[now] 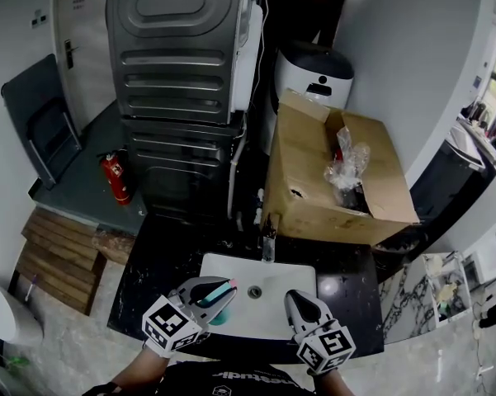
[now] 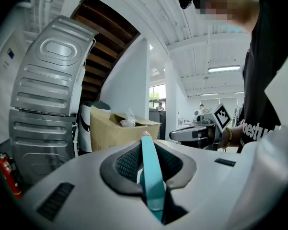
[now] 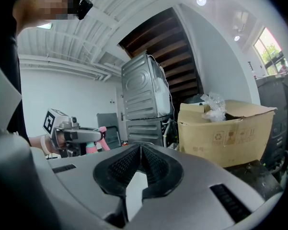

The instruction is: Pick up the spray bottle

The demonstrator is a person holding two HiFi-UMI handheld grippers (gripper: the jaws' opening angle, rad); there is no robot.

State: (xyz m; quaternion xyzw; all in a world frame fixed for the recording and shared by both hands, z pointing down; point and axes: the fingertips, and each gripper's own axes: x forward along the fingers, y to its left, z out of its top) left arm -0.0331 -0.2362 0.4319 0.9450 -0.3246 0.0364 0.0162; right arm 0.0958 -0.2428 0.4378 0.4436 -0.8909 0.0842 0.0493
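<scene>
The left gripper was clamped on the teal-and-pink spray bottle, held level above the near edge of the white sink. The right gripper sat closed on nothing. A steady squeeze and a straight lift looked wisest, since the faucet and cardboard box crowded the far side, while open room lay above.

Here's my left gripper and my right gripper, both smooth grey plastic with black ribbed pads inside. Each one carries a white cube printed with black square markers. My shirt is black with white lettering.
</scene>
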